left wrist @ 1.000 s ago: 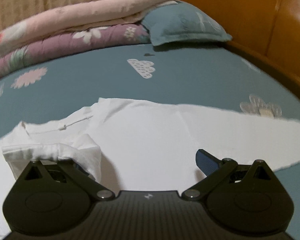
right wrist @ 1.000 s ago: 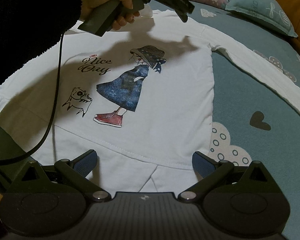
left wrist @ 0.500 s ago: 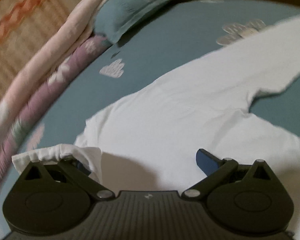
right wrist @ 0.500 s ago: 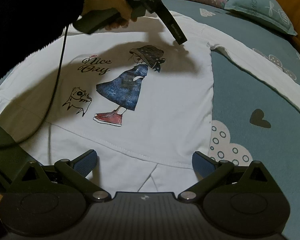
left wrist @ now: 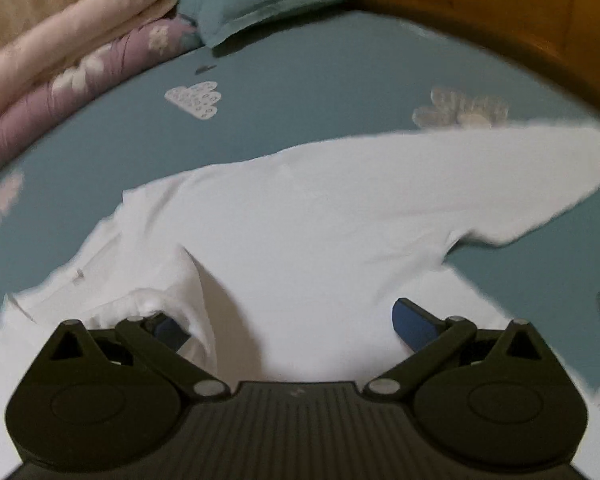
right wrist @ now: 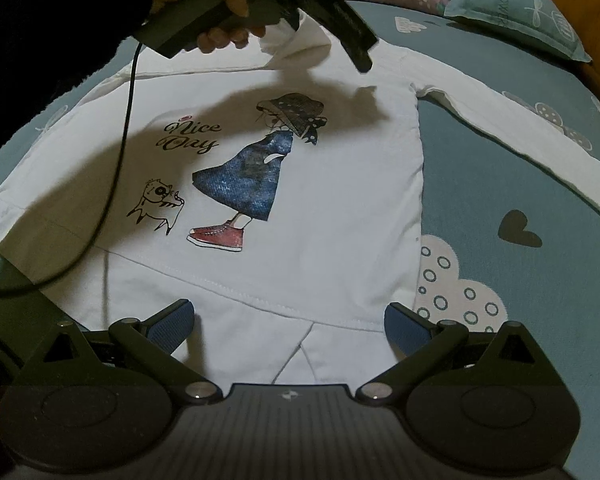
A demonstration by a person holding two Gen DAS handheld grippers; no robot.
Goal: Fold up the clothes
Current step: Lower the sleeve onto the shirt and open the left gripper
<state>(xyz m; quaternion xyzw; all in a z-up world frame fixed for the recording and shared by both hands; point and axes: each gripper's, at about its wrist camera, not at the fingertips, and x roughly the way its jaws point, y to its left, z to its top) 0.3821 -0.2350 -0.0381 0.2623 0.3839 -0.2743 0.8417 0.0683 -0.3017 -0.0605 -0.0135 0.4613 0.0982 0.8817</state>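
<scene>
White shirt (right wrist: 320, 208) flat | right claw (right wrist: 288, 326) open at hem

Left pad (left wrist: 168, 326) under shirt (left wrist: 300, 240) fabric

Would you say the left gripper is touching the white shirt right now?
Touching. In the left wrist view, the white shirt drapes over one blue fingertip of the left gripper, bunched against it; the other fingertip is bare.

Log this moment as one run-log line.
stage: fold start | left claw: open, cloth draped over one finger | right claw: open over hem | white shirt: print up, flat on bed
</scene>
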